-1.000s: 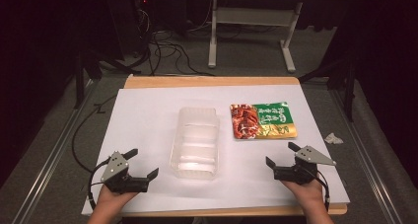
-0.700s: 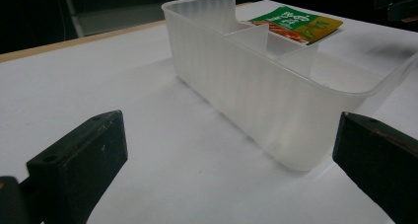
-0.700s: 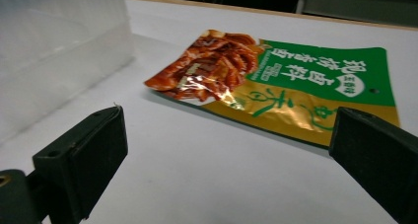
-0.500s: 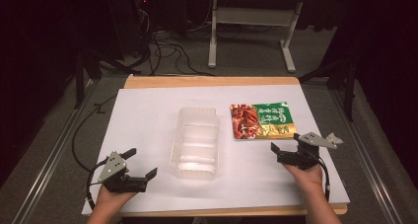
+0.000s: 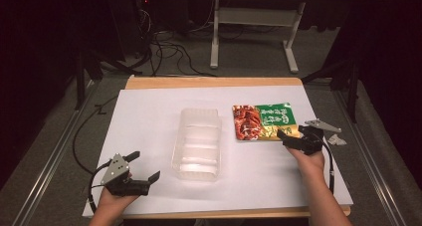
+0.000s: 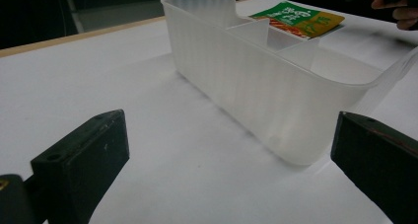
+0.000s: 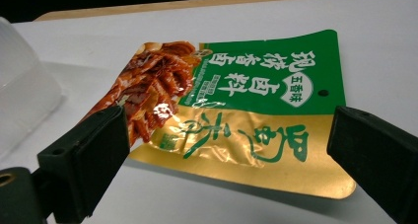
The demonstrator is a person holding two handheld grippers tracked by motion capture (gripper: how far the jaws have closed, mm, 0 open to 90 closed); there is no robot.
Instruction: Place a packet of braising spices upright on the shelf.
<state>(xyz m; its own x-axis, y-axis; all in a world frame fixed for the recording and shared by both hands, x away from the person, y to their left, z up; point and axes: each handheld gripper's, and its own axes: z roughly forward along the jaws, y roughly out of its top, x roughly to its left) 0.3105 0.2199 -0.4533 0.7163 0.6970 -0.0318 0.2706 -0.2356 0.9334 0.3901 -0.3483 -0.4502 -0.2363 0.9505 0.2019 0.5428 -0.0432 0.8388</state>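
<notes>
The right gripper (image 5: 294,139) hovers with its jaws spread wide just at the near edge of a flat foil food pouch (image 7: 236,105), green and gold with red braised meat pictured and Chinese writing, "五香味" legible in its white badge. The pouch lies on the white table sheet (image 5: 149,111) just right of a clear divided plastic container (image 5: 197,142). The left gripper (image 5: 140,169), jaws also apart, rests near the container's left front corner.
</notes>
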